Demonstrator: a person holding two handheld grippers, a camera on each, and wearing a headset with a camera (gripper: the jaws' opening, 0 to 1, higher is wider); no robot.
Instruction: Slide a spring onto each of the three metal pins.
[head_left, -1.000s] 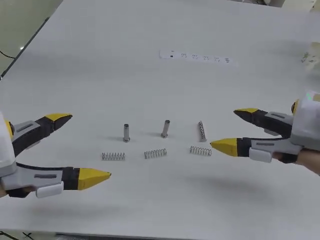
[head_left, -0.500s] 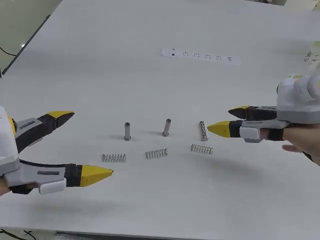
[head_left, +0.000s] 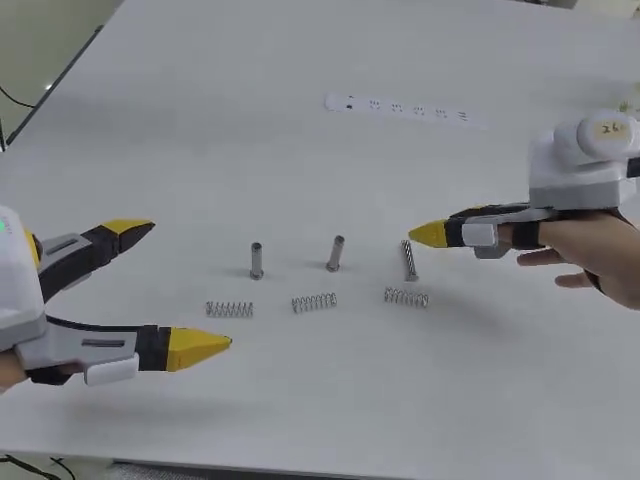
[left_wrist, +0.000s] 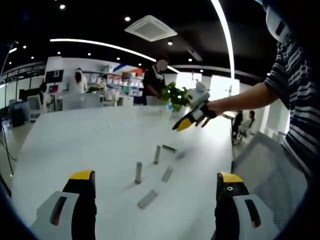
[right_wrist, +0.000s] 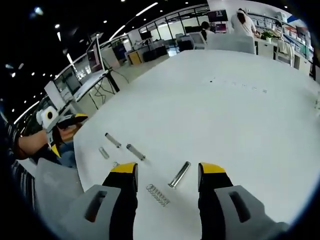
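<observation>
On a white surface (head_left: 300, 150), three metal pins (head_left: 335, 253) sit in a row, with three loose springs (head_left: 313, 302) just in front. The left claw (head_left: 188, 285) gapes open at near left. The right claw (head_left: 425, 234) hovers open by the rightmost pin (head_left: 409, 260).

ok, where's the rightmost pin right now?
Head view: the rightmost pin sits close by the tip of the right tongs, with a spring just in front.

Workbench (head_left: 200, 120): broad, white
Power strip (head_left: 405, 108): white, 1 o'clock, far side
Ceiling (left_wrist: 100, 20): dark, strip lights (left_wrist: 223, 30), vent (left_wrist: 150, 28) at 12 o'clock
</observation>
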